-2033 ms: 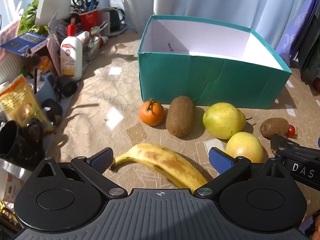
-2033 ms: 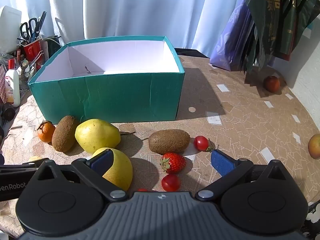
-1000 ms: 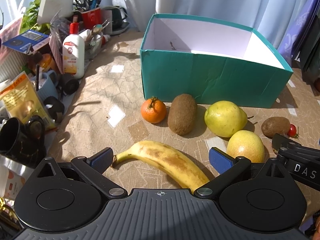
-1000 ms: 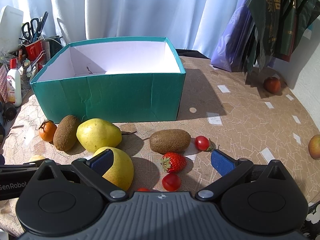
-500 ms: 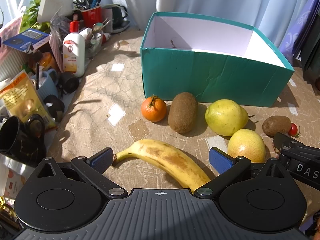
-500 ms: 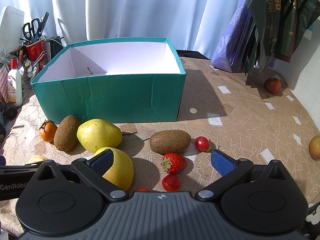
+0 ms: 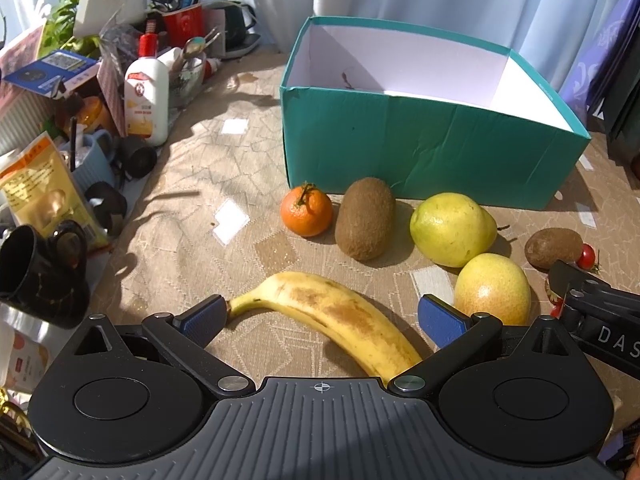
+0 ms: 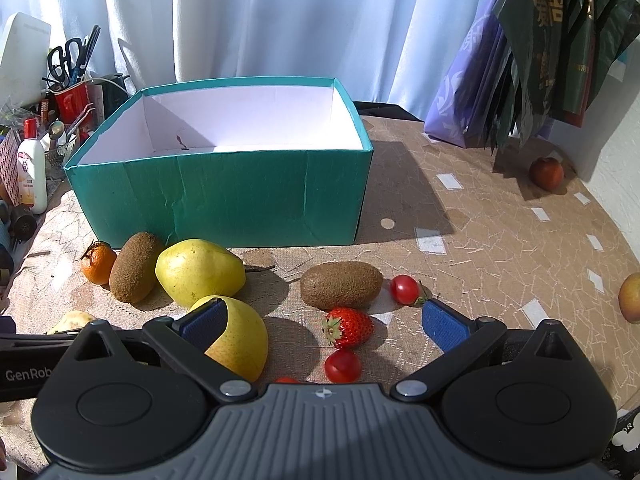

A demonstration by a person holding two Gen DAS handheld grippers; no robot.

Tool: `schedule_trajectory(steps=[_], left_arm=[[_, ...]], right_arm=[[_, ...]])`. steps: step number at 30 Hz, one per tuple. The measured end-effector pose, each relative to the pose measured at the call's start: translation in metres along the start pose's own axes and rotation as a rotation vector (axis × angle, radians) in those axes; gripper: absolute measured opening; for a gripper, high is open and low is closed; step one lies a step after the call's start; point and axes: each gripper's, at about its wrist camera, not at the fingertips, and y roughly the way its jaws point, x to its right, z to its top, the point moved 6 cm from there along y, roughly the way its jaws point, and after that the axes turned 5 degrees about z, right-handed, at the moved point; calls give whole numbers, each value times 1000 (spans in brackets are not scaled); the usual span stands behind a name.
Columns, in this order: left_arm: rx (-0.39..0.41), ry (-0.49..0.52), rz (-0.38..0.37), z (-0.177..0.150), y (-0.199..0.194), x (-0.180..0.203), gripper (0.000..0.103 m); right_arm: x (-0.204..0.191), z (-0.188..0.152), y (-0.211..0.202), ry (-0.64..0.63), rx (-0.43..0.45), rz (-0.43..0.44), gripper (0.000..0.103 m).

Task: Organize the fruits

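Note:
An open teal box (image 7: 432,148) (image 8: 224,196) with a white inside stands at the back, with nothing seen in it. In front of it lie a mandarin (image 7: 306,211), a kiwi (image 7: 365,224), two yellow pears (image 7: 452,229) (image 7: 493,289), a second kiwi (image 8: 341,285), a strawberry (image 8: 349,327) and cherry tomatoes (image 8: 404,289). A banana (image 7: 332,316) lies between the open fingers of my left gripper (image 7: 322,318). My right gripper (image 8: 322,322) is open over the strawberry, its left pad in front of the near pear (image 8: 240,340).
Cluttered bottles, cups, a scissors holder (image 7: 182,20) and packets crowd the left side. Purple and dark bags (image 8: 532,64) hang at the back right. A red fruit (image 8: 546,173) and another fruit (image 8: 630,298) lie far right near the table edge.
Both views have shifted only slightly; the left gripper has eased a little nearer and higher over the banana. Both grippers stay open and no fruit has moved.

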Motion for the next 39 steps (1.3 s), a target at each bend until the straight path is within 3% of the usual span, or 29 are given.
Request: schedule_trajectory(steps=[9,19,30,39], left_arm=[[16,-1,10,2,-4,-1,103],[-30,-26,-21,-1,2,-2,103],[-43,-61,-129,-7,9,0,103],[-24,-45,-78,1,20,10,103]], right_arm=[[-1,0,0,-2,2,1,103],[2,0,-1,0,4,3,103],[8,0,-2,15,8,5,103],[14,-4,5,18,-15,11,103]])
